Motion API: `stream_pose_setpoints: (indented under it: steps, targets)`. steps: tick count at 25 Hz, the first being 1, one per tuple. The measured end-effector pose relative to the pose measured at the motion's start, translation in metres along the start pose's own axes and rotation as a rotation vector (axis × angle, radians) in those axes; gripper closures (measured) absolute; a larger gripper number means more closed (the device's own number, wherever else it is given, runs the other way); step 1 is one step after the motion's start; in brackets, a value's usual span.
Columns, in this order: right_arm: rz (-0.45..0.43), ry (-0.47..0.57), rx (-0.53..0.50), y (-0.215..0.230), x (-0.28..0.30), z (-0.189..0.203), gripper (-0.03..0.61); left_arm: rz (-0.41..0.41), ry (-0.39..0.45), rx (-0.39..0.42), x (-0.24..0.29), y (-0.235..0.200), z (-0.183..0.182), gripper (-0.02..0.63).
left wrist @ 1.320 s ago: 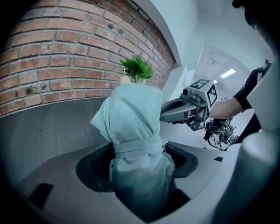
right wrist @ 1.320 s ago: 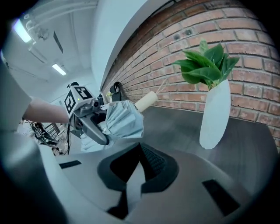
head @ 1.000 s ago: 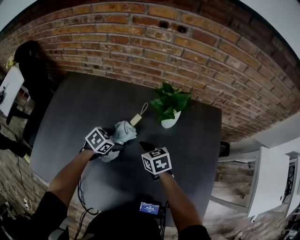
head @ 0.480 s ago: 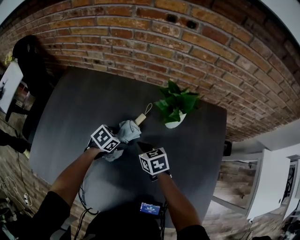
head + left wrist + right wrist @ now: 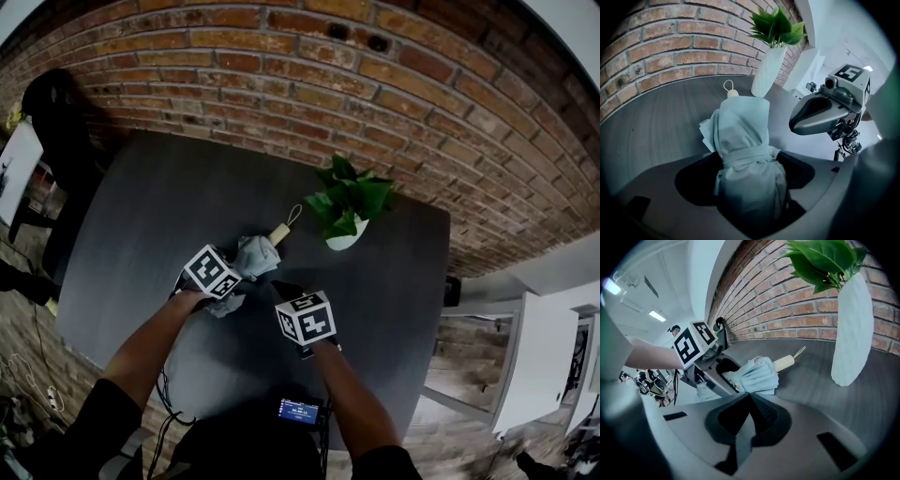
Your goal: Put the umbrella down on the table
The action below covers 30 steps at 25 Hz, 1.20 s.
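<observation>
A folded pale blue umbrella (image 5: 255, 258) with a wooden handle (image 5: 278, 233) and wrist loop lies on the dark table (image 5: 150, 206), handle toward the brick wall. My left gripper (image 5: 239, 274) is around its lower end. In the left gripper view the umbrella (image 5: 740, 136) lies between the jaws of the left gripper (image 5: 745, 187), which are opening, with a dark gap showing at the left side. My right gripper (image 5: 281, 289) hovers just right of the umbrella (image 5: 757, 376), and the right gripper (image 5: 750, 397) is shut and holds nothing.
A white vase with a green plant (image 5: 342, 239) stands right of the umbrella's handle, near the brick wall (image 5: 281, 84). A small device with a lit screen (image 5: 300, 410) sits at the table's near edge. A dark chair (image 5: 56, 122) stands at the far left.
Both grippers have sunk a little toward the table, the umbrella going down with the left one. The right gripper stays shut beside it.
</observation>
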State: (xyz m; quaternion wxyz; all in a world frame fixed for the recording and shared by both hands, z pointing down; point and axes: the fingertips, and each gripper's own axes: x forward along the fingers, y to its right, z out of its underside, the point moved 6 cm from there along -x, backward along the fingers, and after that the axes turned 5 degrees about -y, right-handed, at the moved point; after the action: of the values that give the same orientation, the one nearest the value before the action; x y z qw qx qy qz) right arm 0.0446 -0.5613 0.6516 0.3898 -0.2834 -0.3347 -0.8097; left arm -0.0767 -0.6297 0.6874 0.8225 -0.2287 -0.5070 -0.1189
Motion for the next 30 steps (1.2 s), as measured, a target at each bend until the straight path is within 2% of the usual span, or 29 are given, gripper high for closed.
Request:
stream_pose_setpoints:
  steps: [5,16,18,21,24,27,28,30]
  targets:
    - [0.006,0.002,-0.023,-0.002,-0.009,0.001,0.571,-0.034,0.049,0.006,-0.019,0.005,0.004,0.242]
    - [0.021,0.038,-0.05,-0.02,-0.045,0.011,0.571,-0.097,0.266,-0.057,-0.09,0.049,0.04,0.247]
    - [0.02,0.057,-0.055,-0.028,-0.054,0.013,0.571,-0.105,0.31,-0.07,-0.1,0.064,0.051,0.31]
    - [0.013,0.082,-0.071,-0.041,-0.069,0.019,0.571,-0.11,0.37,-0.09,-0.111,0.088,0.066,0.356]
    - [0.005,0.109,-0.086,-0.054,-0.084,0.028,0.571,-0.119,0.423,-0.117,-0.116,0.113,0.083,0.456]
    - [-0.002,0.136,-0.094,-0.067,-0.1,0.041,0.571,-0.12,0.475,-0.168,-0.117,0.14,0.1,0.585]
    - [-0.004,0.145,-0.094,-0.071,-0.105,0.046,0.571,-0.114,0.486,-0.179,-0.116,0.151,0.105,0.607]
    - [-0.01,0.165,-0.09,-0.077,-0.116,0.057,0.571,-0.096,0.496,-0.19,-0.111,0.172,0.114,0.609]
